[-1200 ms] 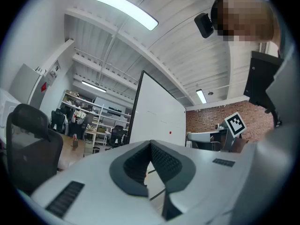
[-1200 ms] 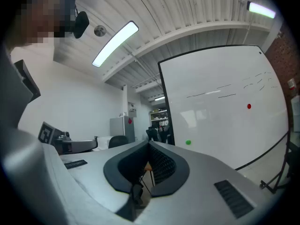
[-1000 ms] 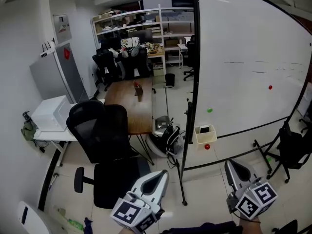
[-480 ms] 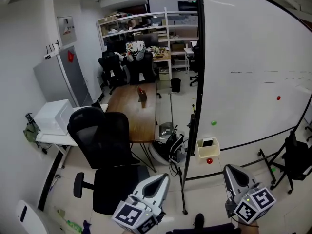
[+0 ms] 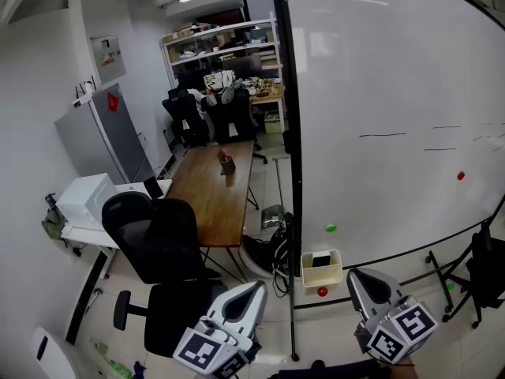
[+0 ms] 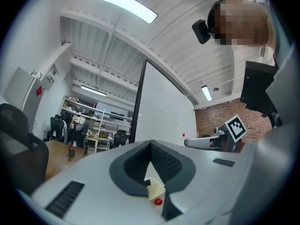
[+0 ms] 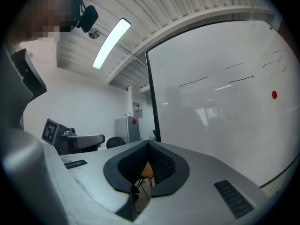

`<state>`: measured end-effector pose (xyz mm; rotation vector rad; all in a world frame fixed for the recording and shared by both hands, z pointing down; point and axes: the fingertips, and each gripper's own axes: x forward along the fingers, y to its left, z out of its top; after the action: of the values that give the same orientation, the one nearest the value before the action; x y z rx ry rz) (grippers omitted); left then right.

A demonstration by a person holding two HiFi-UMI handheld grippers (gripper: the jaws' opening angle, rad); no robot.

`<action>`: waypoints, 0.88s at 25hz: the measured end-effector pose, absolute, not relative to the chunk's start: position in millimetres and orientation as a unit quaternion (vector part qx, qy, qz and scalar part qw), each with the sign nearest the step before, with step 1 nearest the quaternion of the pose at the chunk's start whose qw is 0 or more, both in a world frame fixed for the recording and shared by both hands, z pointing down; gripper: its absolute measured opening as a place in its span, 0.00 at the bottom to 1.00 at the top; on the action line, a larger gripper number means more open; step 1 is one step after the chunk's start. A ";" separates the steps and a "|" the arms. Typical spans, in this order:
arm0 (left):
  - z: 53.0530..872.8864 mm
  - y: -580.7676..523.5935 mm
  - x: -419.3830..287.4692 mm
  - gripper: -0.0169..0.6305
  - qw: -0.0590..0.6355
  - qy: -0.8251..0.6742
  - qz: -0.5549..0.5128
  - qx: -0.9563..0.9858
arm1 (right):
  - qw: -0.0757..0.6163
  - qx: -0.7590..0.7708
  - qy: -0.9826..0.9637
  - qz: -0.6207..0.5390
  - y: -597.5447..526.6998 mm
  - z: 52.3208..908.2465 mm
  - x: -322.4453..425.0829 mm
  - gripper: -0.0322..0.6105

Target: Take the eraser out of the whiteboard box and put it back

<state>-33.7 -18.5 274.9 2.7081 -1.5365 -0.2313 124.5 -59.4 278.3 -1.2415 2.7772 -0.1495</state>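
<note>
A cream whiteboard box (image 5: 321,270) hangs at the lower left of the whiteboard (image 5: 394,117), with the dark eraser (image 5: 320,260) lying inside it. My left gripper (image 5: 252,287) is low in the head view, left of the board's black edge post, jaws shut and empty. The right gripper (image 5: 359,275) is just right of and below the box, also shut with nothing held. Through the notch below the left gripper (image 6: 151,144) jaws I see the box (image 6: 155,189) and a red magnet (image 6: 159,201). In its own view the right gripper (image 7: 149,144) faces the whiteboard (image 7: 220,107).
A red magnet (image 5: 322,291) sits under the box, a green one (image 5: 331,228) above it, another red one (image 5: 461,176) further right. A black office chair (image 5: 162,251) and a wooden table (image 5: 213,192) stand left of the board; a bag (image 5: 272,255) lies by its foot.
The view has shifted towards the whiteboard. The box and eraser now lie closer and between the two grippers. Both grippers stay shut and have travelled along with the view.
</note>
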 end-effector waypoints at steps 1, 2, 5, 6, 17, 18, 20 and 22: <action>276.7 -30.2 -24.8 0.07 0.010 -0.498 -0.069 0.864 | 0.048 -0.402 0.913 -0.053 -70.0 280.9 132.6 0.08; 278.8 -40.9 -16.6 0.07 0.013 -0.504 -0.064 0.861 | 0.047 -0.398 0.915 -0.058 -79.1 283.3 140.6 0.08; 284.3 -69.5 -1.7 0.07 0.020 -0.517 -0.059 0.854 | 0.041 -0.385 0.920 -0.065 -104.5 289.0 155.0 0.08; 285.9 -79.4 -0.7 0.07 0.022 -0.519 -0.058 0.852 | 0.039 -0.382 0.921 -0.066 -114.4 290.9 155.8 0.08; 298.0 -172.5 -44.3 0.07 0.038 -0.477 -0.042 0.877 | 0.046 -0.448 0.891 -0.059 -197.8 292.8 125.4 0.08; 298.1 -179.1 -53.8 0.07 0.038 -0.472 -0.042 0.880 | 0.046 -0.455 0.887 -0.061 -202.9 293.4 118.1 0.08; 300.3 -193.9 -73.4 0.07 0.044 -0.466 -0.044 0.883 | 0.042 -0.467 0.881 -0.058 -214.3 295.3 102.5 0.08; 304.6 -206.4 -90.3 0.07 0.053 -0.457 -0.045 0.887 | 0.037 -0.479 0.875 -0.057 -223.0 297.7 86.8 0.08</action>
<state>-90.3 -206.4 304.6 2.6948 -1.3893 -0.1362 86.8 -223.0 297.7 -1.4710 2.6865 -0.1745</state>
